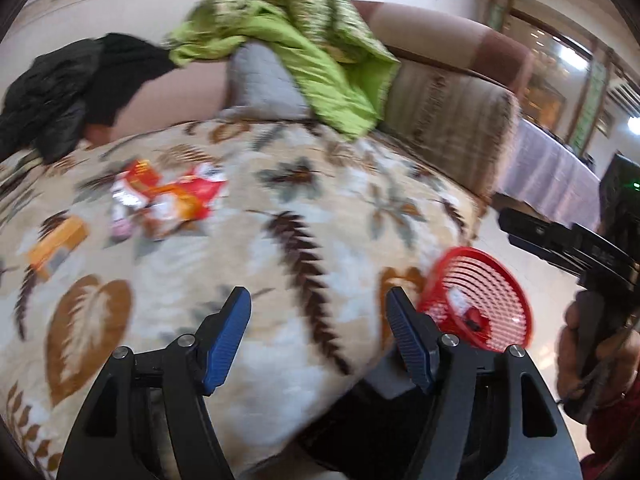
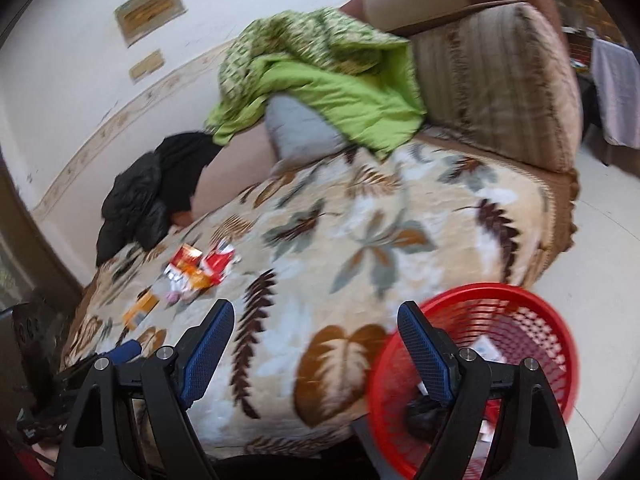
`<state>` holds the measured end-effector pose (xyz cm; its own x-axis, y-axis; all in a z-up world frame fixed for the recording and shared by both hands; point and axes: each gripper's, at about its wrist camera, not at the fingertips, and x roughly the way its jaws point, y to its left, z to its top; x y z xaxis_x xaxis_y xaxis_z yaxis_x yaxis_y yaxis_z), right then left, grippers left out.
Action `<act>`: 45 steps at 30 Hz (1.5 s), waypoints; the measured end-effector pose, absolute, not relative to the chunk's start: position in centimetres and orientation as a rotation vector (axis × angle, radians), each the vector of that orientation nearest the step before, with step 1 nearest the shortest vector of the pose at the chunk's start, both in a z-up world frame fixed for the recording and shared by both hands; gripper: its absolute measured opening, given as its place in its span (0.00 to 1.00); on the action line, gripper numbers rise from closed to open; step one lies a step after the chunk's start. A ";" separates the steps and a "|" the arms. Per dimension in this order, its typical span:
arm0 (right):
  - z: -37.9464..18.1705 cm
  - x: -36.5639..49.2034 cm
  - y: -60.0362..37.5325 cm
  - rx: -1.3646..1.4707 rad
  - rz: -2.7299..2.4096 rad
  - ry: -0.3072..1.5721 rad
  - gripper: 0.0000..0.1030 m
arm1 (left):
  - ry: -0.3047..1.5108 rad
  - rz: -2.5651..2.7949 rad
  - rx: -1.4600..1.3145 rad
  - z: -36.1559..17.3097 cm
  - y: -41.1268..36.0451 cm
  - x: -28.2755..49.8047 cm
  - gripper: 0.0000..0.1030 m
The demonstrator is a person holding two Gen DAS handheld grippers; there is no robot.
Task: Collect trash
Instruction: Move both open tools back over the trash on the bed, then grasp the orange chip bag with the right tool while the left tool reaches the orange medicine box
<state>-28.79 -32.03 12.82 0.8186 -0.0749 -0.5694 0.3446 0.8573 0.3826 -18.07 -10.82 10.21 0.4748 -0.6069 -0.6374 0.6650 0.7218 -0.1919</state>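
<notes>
Left tool (image 1: pixel 318 308): blue-padded fingers spread apart, nothing between them, held above the leaf-print blanket (image 1: pixel 280 264) that covers the sofa seat. Frame blurred.

Right tool (image 2: pixel 316 324): fingers spread wide, nothing between them, also over the blanket.

Just right of the left tool's right finger: red mesh basket (image 1: pixel 480 300) on the pale floor, against the seat's front edge. A few small items lie inside; too blurred to name. In the right wrist view the basket sits behind and below the right tool's right finger, with a white scrap and something dark inside.

Far right of the left tool: a hand (image 1: pixel 588 356) gripping the other tool's black handle.

Ahead and to the left of both tools, well apart from them: trash on the blanket. An orange carton (image 1: pixel 56 246) lies nearest in that cluster. Beyond it, a heap of red and orange snack wrappers (image 1: pixel 172 196) with a small pink piece at its near edge.

Farther ahead: grey cushion (image 1: pixel 264 84) propped on the backrest, a green quilt (image 1: pixel 304 48) draped over it. Left of these, a black jacket (image 1: pixel 64 88) bunched on the seat back.

Ahead right: striped sofa armrest (image 1: pixel 452 128). Behind everything, a white wall with a patterned border band.
</notes>
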 end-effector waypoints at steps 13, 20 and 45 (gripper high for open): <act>11.2 -16.9 -23.0 0.474 -0.026 0.727 0.83 | 0.733 -0.455 -0.036 7.9 0.7 -10.9 0.67; 9.1 -7.1 -20.1 0.531 0.002 0.800 0.83 | 0.710 -0.284 -0.057 7.4 4.7 -8.2 0.67; 4.8 -0.6 -20.4 0.661 -0.024 0.850 0.46 | 0.747 -0.268 -0.064 5.7 6.2 4.7 0.74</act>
